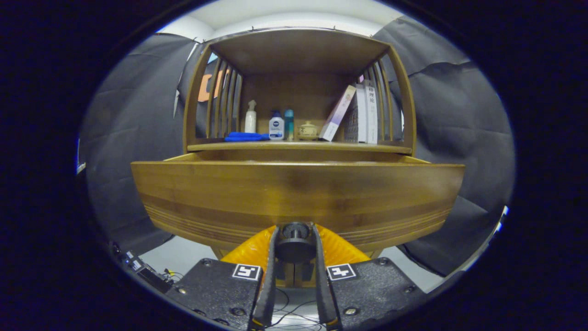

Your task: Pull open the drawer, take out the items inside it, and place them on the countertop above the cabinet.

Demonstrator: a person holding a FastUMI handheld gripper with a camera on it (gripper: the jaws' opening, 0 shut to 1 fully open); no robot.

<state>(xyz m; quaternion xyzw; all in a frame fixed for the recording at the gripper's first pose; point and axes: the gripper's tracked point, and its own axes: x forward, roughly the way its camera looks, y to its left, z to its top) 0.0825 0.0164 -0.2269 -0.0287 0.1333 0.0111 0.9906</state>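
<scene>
Drawer [296, 193] of banded wood, pulled out, round dark knob [295, 234] clamped by hand-held gripper [295, 239].

Black cloth wall [133, 119] draped behind and beside, pale floor [174, 257] below, white ceiling [285, 14] above.

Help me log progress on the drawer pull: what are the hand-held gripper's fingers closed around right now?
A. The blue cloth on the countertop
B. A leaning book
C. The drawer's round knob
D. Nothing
C: the hand-held gripper has both fingers pressed on the dark round knob of the partly open drawer.
</scene>
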